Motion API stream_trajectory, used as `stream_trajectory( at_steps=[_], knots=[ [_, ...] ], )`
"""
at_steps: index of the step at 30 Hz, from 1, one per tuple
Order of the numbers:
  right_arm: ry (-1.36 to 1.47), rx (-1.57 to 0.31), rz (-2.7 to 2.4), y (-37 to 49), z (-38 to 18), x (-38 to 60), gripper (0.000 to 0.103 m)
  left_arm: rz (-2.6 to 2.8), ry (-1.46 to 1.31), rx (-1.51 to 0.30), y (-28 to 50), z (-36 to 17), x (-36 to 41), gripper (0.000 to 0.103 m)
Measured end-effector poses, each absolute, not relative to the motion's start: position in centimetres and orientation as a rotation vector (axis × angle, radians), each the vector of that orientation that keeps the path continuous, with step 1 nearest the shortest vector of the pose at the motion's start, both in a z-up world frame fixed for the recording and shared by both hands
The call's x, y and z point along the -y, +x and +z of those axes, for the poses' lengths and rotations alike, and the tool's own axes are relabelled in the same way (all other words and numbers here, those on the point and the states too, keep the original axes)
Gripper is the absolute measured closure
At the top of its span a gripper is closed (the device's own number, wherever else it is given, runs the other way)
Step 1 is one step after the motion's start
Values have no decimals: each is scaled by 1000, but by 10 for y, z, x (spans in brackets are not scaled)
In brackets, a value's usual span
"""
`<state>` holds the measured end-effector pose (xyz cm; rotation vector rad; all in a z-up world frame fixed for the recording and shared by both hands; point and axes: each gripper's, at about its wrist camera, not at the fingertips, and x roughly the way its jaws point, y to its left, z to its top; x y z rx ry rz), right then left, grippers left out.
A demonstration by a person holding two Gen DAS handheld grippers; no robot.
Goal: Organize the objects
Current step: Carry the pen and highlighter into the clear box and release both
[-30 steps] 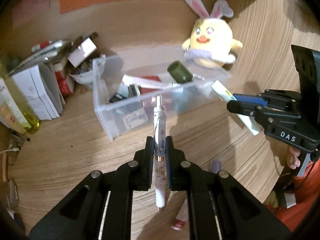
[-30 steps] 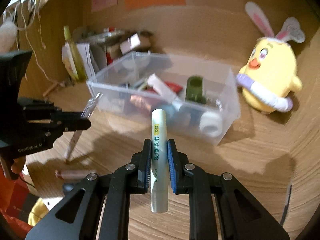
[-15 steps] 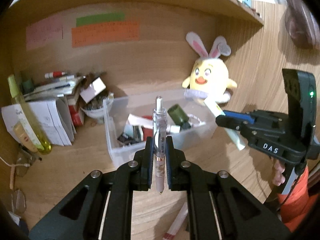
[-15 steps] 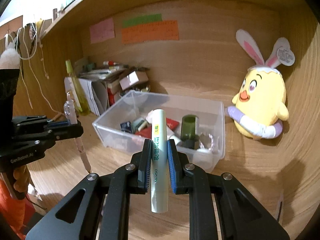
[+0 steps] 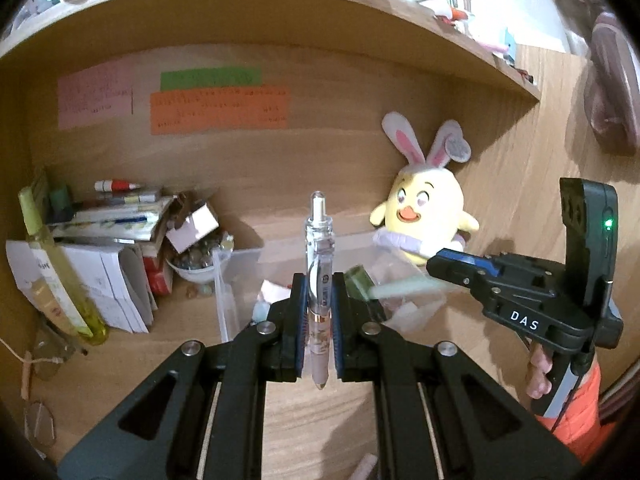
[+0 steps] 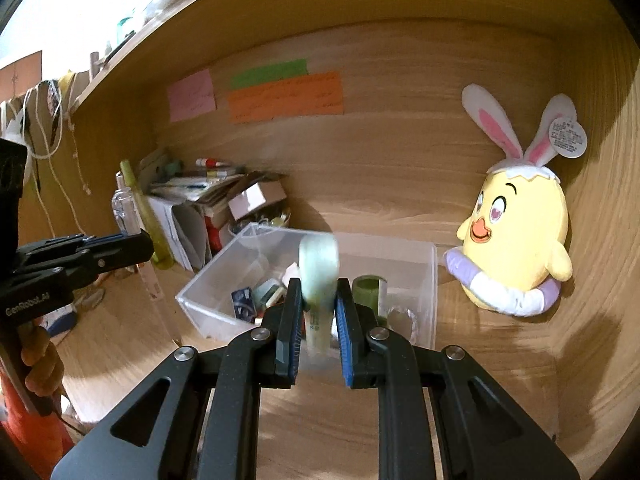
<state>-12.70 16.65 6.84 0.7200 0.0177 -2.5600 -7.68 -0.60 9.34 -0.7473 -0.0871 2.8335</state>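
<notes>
- Two tongs show, one in each of the person's hands, both raised above a wooden counter (image 6: 500, 380) inside a wooden alcove.
- The left tongs (image 5: 318, 312) are clenched on a clear pen (image 5: 319, 264), which stands upright between the pads, its clicker end at 12 o'clock and its tip below them.
- The right tongs (image 6: 316, 320) have pads parted a little around a pale green tube (image 6: 318, 276). The tube is blurred, and I cannot tell whether the pads grip it or have let it go.
- In the left view the right tongs (image 5: 448, 266) reach in from 3 o'clock, and the tube (image 5: 404, 286) is a pale streak at their tip, over the bin.
- In the right view the left tongs (image 6: 136, 246) enter from 9 o'clock, with the pen (image 6: 124, 208) upright in them.
- A clear plastic bin (image 6: 430, 276) sits on the counter just beyond both tongs. It holds small items, among them a dark green cylinder (image 6: 370, 288).
- A yellow chick plush with rabbit ears (image 6: 516, 232) sits just beside the bin at 3 o'clock, against the back wall.
- At 9 o'clock from the bin lies a heap of papers and boxes (image 5: 120, 240), with a tall yellow-green bottle (image 5: 60, 272) leaning at its outer side.
- Pink, green and orange paper notes (image 6: 286, 96) are stuck on the back wall at 12 o'clock.
</notes>
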Motion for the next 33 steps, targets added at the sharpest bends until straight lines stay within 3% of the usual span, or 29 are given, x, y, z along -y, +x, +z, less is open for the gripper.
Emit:
stream_trajectory(
  at_steps=[13,25,27,29,31,33],
  knots=[
    [745,-26,-2571,-150,65,-166,90,2897,-751,146,-120,95,17,93],
    [867,-71,-2523,-147,31,-160,88,2972,-931,-55,-159,49,-2,93],
    [880,-73,-2525,-146,28,-161,83,2967,-958,-77,-163,43,-6,93],
    [890,-75,-2534,-145,25,-162,65,2954,-971,-89,-164,39,-11,93],
    [884,-70,-2550,-143,23,-164,54,2931,-983,-86,-166,38,-15,93],
    [882,-76,-2561,-141,23,-165,50,2903,-1003,-77,-169,35,-18,92]
  ],
)
